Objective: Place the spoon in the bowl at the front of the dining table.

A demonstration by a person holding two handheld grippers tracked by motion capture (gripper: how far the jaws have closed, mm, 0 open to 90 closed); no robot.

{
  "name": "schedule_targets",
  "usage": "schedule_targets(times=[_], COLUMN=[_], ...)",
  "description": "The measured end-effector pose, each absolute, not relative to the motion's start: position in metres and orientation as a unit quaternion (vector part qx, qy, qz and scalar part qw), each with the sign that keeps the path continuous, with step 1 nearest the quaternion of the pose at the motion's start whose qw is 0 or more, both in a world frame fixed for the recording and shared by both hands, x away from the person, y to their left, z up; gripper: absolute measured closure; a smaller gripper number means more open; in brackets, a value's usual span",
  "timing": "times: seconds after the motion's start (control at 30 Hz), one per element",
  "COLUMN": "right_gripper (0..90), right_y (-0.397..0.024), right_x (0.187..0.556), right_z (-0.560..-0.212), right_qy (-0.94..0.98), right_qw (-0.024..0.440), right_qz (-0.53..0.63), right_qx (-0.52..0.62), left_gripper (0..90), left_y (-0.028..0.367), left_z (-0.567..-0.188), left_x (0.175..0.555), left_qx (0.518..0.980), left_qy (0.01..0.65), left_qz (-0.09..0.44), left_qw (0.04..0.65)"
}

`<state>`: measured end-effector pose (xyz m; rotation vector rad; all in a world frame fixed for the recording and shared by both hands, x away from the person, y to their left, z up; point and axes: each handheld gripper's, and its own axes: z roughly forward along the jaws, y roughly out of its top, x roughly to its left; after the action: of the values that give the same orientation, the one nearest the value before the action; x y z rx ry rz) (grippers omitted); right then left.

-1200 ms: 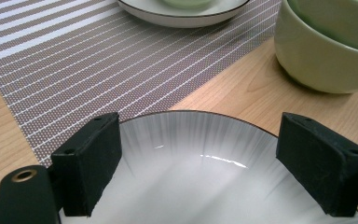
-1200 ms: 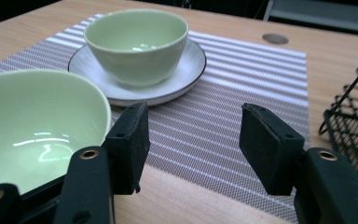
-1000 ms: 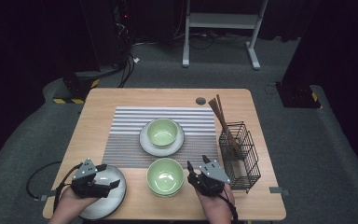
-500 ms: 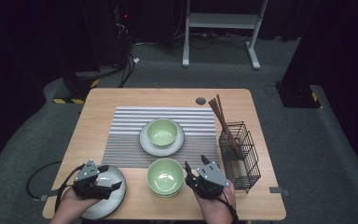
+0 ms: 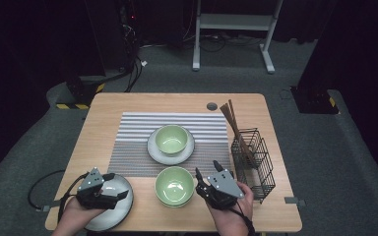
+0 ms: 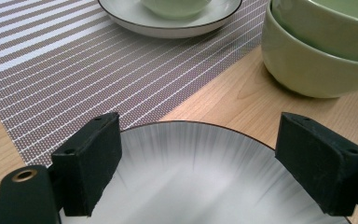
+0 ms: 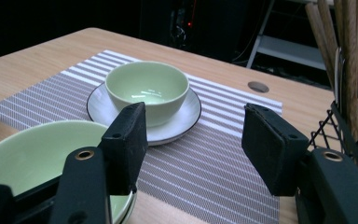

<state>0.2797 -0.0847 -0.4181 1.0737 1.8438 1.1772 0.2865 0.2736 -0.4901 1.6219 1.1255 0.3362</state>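
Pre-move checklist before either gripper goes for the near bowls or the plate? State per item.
1. Right gripper jaws open, nothing between them: ok.
2. Left gripper jaws open, straddling the grey plate without pressing it: ok.
3. Near green bowls sit nested and upright on bare wood, beside the right gripper: ok.
4. Far green bowl centred on its saucer on the striped mat: ok.
5. Wire basket with chopsticks close to the right hand, snag risk: not ok.
6. Whether the left jaws touch the plate's surface: cannot tell.
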Motion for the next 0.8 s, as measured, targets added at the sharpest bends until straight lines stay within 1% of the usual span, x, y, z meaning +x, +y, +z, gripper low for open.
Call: schedule_targets(times=[0.37, 0.8], right_gripper=[39.5, 38.4], right_y=[-0.088, -0.111], right_x=[0.282, 0.295], right_z=[-0.409, -0.398], right_qy=[0.703, 0.68], right_qw=[0.354, 0.369], right_qz=[0.46, 0.46], right_qx=[0.412, 0.435], left_gripper=[14.9, 15.0], left_y=[0.273, 0.272], left_z=[-0.488, -0.488], left_x=[0.285, 0.285], left_qx=[0.683, 0.682], left_qy=[0.468, 0.469], left_qz=[0.141, 0.137], left_qw=[0.543, 0.544])
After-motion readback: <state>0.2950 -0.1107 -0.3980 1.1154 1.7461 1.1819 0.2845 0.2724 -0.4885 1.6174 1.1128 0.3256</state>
